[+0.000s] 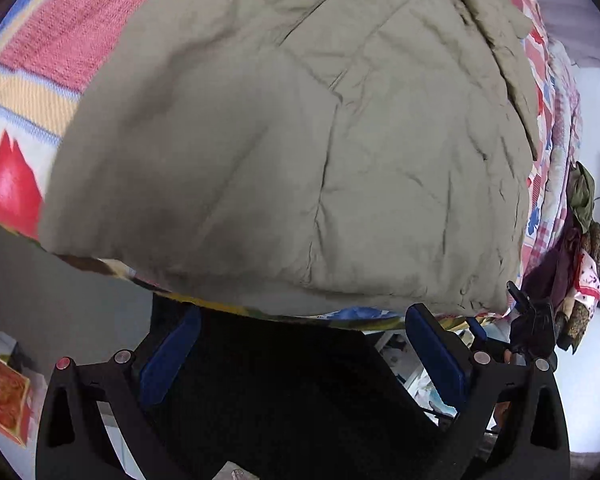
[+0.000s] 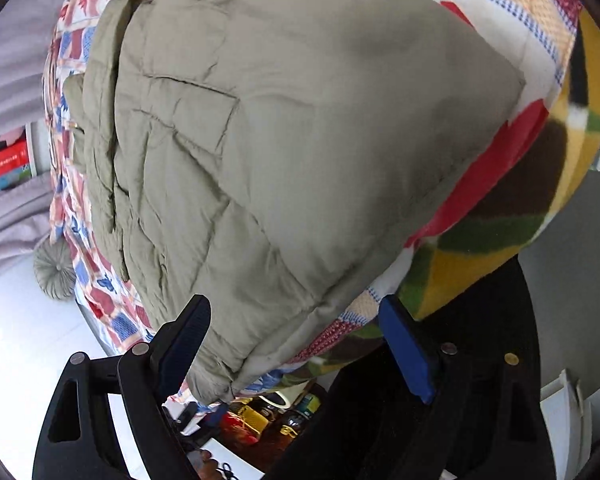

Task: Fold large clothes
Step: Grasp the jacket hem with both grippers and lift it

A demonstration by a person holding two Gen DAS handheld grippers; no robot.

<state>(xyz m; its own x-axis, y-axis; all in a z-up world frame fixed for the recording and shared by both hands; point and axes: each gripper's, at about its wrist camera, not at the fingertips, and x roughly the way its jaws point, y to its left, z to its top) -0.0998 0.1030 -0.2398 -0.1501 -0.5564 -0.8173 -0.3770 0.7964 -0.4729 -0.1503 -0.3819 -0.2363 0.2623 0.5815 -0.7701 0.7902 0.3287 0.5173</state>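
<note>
1. Firstly, left wrist view: the jacket [image 1: 292, 140] lies spread on the blanket [image 1: 60, 36], its near hem at the bed edge. The left gripper [image 1: 300, 344] hovers just short of that hem, jaws apart, nothing between them.
2. Handling, judged: padded, quilted fabric; soft, bulky, light, probably slippery. It will sag and spring back, so folds need pressing flat.
3. Right wrist view: the jacket [image 2: 284, 152] ends in a corner [image 2: 216, 384] drooping over the bed edge. The right gripper [image 2: 292, 344] stands wide open with this corner between its jaws, pads not pressing.
4. Grip points, judged: take the stitched hem [image 2: 316, 308] at each near corner, biting deep enough to catch both layers.
</note>
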